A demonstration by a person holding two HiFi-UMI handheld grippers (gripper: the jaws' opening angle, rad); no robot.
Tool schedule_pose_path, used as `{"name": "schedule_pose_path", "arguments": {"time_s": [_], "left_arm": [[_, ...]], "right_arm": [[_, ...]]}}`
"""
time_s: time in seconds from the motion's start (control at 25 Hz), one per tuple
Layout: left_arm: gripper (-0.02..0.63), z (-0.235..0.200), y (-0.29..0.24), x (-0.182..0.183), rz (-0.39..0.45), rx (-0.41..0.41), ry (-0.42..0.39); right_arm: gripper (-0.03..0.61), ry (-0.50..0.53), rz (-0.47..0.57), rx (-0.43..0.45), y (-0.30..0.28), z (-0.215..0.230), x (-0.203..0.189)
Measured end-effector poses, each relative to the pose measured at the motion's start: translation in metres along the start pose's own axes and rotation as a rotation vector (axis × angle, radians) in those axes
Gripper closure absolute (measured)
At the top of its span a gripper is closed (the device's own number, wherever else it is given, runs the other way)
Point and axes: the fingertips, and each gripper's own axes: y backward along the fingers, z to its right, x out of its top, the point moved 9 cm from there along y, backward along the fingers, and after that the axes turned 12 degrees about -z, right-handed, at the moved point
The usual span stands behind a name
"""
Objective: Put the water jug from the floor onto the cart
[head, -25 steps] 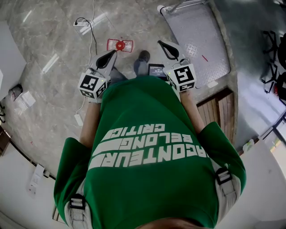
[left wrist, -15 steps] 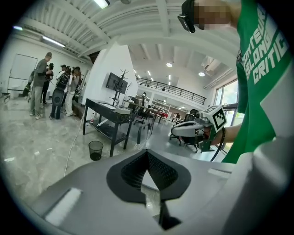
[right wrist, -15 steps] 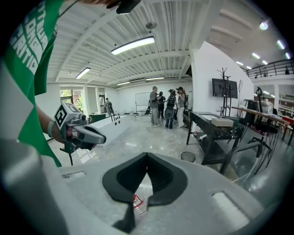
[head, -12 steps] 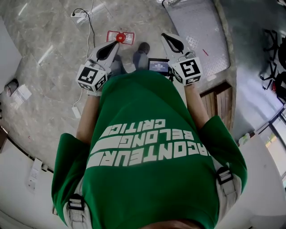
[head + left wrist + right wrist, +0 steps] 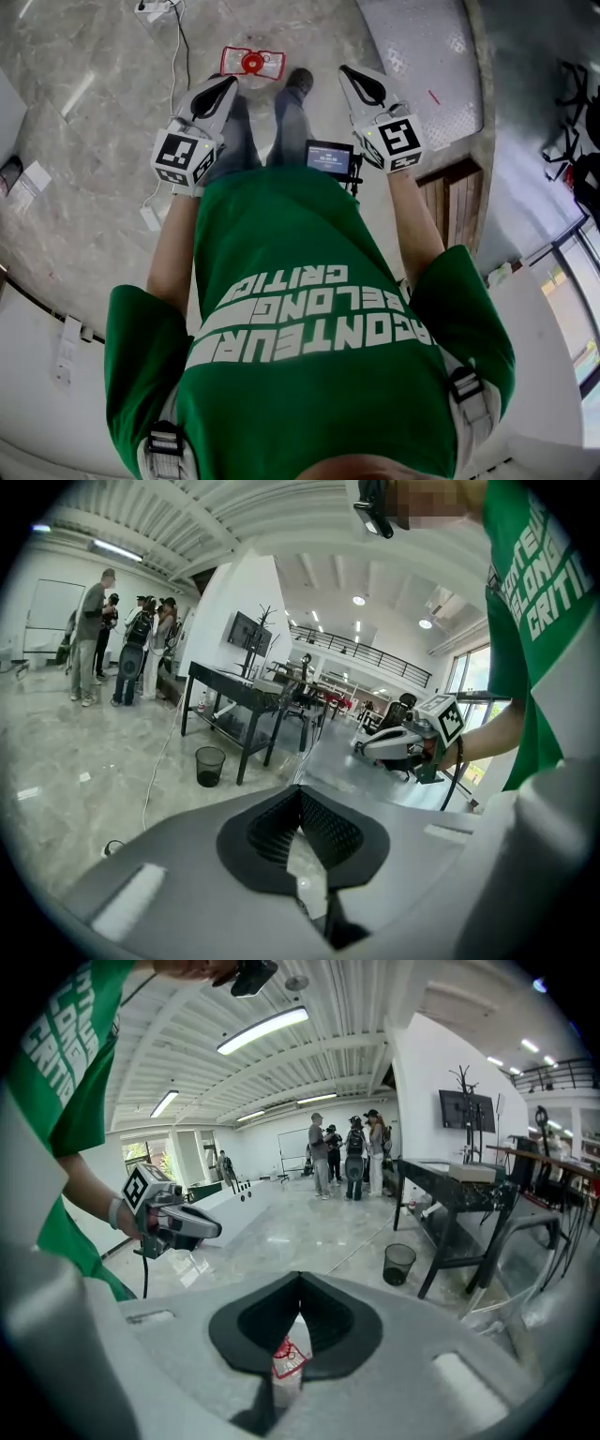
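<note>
Left gripper (image 5: 225, 87) clenched, nothing in it. Its own view shows jaws together w/ only pale floor (image 5: 94, 159) in the slot below them. Right gripper (image 5: 350, 75) same: clenched, empty.

Water jug (image 5: 251, 63) stands upright on the floor, red cap facing up at head cam, so long axis is vertical. It sits ahead of both tips and between them, but offset to the left side. Left gripper tip is near it, just short of it; right gripper is further off, w/ the person's shoe (image 5: 300, 80) in between. In the right gripper view the jug's red label peeks through the slot under the closed jaws, so that gripper is aimed roughly at it. Can't make out the jug in the left gripper view.

Cart (image 5: 422, 47) is the checker-plate deck ahead-right, beyond the right gripper. The jug is off the cart's left edge, apart from it.

Judgement: reach phase, no contact yet. Both jaws must open first. Left is the nearer one for first contact; the carry then goes rightward over the cart's left edge.
</note>
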Motion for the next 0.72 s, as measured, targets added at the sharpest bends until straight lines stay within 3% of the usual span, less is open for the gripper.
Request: {"name": "schedule_pose_path", "arguments": {"time_s": [0.32,0.72], "left_arm": [[0.601,-0.050,-0.060,-0.069,-0.136,-0.001,0.015],[0.601,-0.087,-0.115,-0.143,-0.197,-0.025,0.035]], "right_arm": [[0.584,-0.131,-0.052,0.022,-0.100,0.009,-0.067],[0.584,-0.245,-0.087,0.056,-0.185,-0.010,-0.139]]}}
